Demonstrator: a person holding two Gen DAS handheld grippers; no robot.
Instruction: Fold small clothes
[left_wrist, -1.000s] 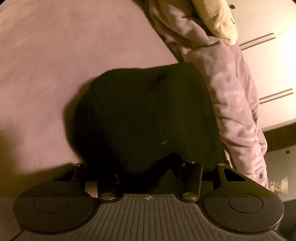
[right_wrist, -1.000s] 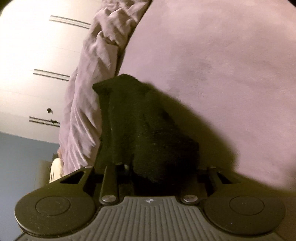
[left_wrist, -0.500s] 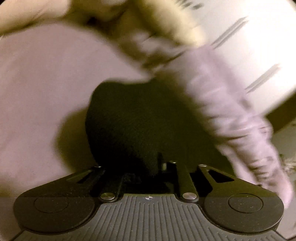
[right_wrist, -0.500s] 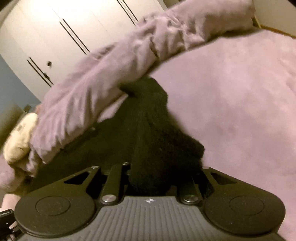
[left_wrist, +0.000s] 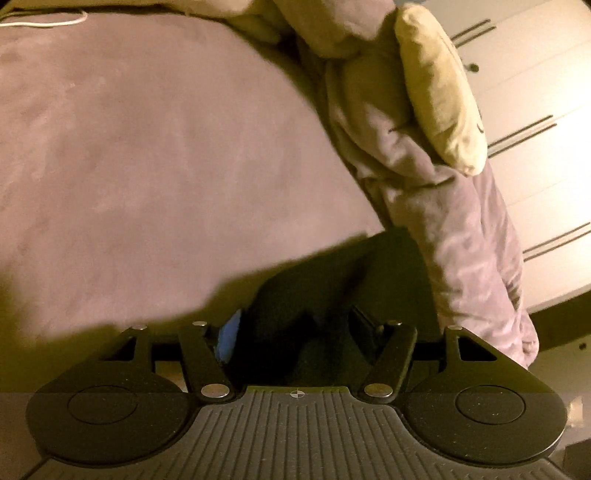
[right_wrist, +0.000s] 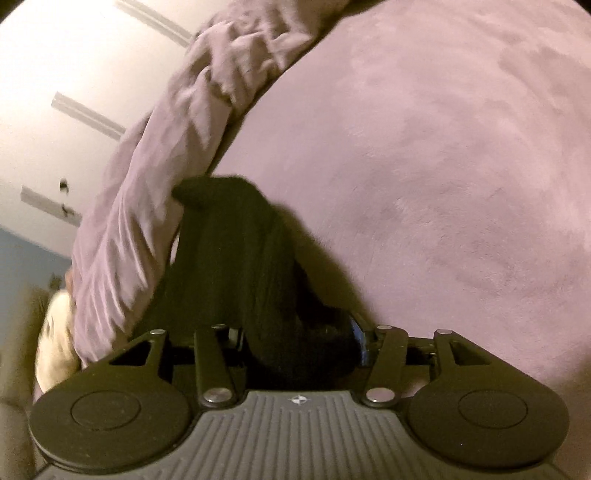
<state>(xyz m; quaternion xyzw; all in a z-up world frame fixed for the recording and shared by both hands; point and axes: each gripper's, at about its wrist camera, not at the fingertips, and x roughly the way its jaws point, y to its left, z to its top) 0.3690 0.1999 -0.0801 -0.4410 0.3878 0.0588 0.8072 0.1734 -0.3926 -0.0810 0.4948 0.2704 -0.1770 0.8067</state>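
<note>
Black knitted garment (left_wrist: 317, 295) lies bunched on the mauve bed (left_wrist: 166, 166) between my left fingers (left_wrist: 295, 328) and right fingers (right_wrist: 295, 332), both just opening, pads apparently off it, so flattening and finishing remain.

One black garment (left_wrist: 317, 295), at 6 o'clock in the left wrist view. One mauve bedspread (left_wrist: 147, 166), filling 9 to 12. One rumpled mauve blanket (left_wrist: 461, 240), at 3. One cream pillow (left_wrist: 439, 92), at 1. One white cable (left_wrist: 48, 22), at 11. Two grippers, one per view.
</note>
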